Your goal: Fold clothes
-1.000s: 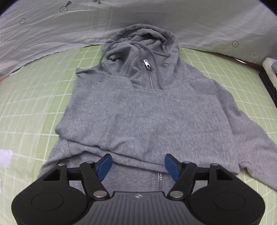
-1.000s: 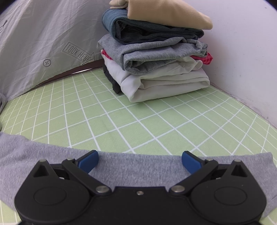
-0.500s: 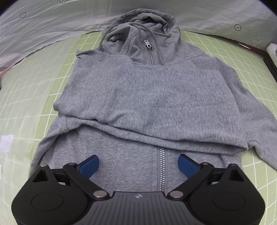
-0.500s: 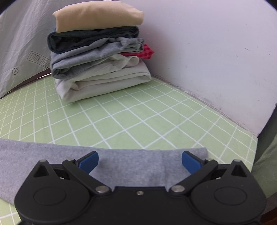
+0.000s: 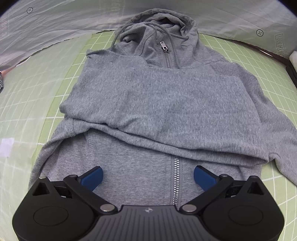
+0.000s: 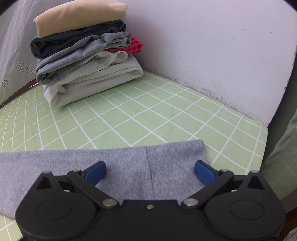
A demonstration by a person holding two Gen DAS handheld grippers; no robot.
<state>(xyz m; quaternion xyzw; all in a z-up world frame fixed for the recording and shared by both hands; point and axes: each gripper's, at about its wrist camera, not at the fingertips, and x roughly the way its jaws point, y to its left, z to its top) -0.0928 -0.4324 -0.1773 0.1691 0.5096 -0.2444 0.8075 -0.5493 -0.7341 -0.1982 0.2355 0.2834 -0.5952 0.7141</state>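
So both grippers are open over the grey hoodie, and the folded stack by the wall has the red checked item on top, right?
Not quite: the beige garment tops the stack; the red checked item sits mid-pile, per the right wrist view. Both grippers, left and right, are open over the hoodie.

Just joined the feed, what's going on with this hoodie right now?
A person holding a gripper in each hand is partway through folding a grey zip hoodie on the green grid mat. One sleeve is already folded across the chest. The left gripper hovers open over the lower zipper, holding nothing. The right gripper is open above the other sleeve's cuff, which lies stretched flat. A stack of folded clothes sits in the far corner by the wall.
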